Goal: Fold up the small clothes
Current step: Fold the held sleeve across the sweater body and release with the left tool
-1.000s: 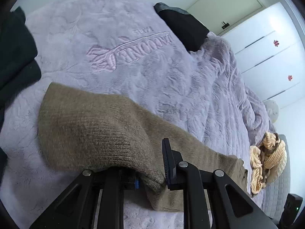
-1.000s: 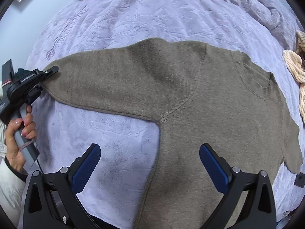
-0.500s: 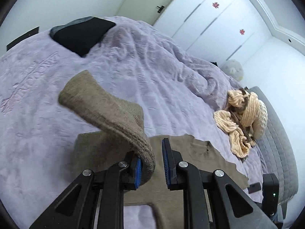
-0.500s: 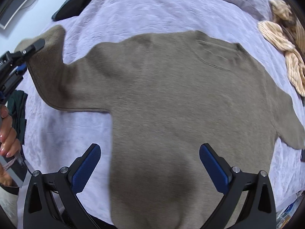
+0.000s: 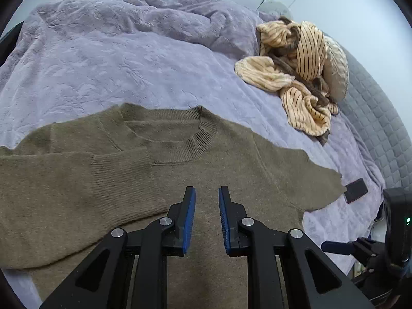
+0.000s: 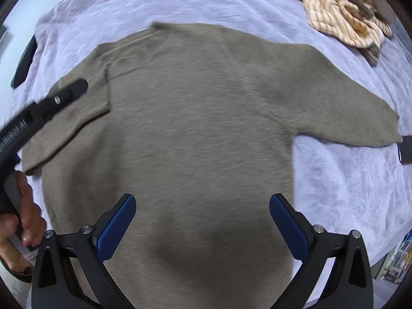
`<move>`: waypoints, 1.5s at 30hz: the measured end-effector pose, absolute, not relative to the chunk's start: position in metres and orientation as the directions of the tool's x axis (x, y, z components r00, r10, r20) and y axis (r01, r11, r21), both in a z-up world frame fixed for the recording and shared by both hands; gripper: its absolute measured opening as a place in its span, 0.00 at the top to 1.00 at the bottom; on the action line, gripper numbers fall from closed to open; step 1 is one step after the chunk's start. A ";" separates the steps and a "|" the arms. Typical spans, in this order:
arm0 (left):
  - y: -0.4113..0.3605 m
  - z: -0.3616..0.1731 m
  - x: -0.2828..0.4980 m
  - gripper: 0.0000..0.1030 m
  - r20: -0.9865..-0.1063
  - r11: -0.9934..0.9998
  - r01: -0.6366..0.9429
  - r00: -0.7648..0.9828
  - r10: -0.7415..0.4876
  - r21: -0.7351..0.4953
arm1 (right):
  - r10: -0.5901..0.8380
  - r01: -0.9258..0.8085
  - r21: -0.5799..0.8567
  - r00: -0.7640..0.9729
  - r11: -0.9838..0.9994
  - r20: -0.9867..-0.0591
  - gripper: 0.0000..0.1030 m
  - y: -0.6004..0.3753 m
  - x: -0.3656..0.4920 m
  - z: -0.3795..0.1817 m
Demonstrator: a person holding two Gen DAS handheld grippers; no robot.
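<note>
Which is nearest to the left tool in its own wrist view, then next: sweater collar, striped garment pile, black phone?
1. Sweater collar, just ahead of the left tool.
2. Black phone, right, beside the sleeve end.
3. Striped garment pile, upper right, farthest back.

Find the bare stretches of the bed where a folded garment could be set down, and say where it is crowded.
Free: the lilac quilted bedspread beyond the neckline of the olive knitted sweater, up to the rumpled ridge, and a patch under its outstretched sleeve. Crowded: the far corner, where the cream striped clothes pile lies, and beside the small dark phone at the cuff.
</note>
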State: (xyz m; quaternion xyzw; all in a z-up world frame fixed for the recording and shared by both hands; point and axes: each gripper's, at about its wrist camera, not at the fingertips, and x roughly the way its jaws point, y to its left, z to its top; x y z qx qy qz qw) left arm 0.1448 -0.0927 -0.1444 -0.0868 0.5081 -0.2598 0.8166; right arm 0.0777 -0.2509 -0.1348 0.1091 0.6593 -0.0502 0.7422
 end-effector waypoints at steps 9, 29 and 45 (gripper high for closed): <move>-0.060 -0.152 0.135 0.42 -0.879 0.949 0.219 0.376 -0.295 -0.225 | 0.235 0.211 0.270 0.176 0.939 -0.956 0.00 -0.272 0.110 -0.154; 0.112 -0.160 0.134 0.31 -0.920 0.990 -0.120 0.391 -0.018 -0.070 | 0.761 0.216 0.806 0.266 0.552 -0.592 0.42 -0.130 0.197 -0.227; 0.101 -0.126 0.134 0.31 -0.892 0.991 -0.129 0.451 0.031 -0.031 | 0.718 0.029 0.820 0.465 0.572 -0.518 0.93 -0.168 0.207 -0.124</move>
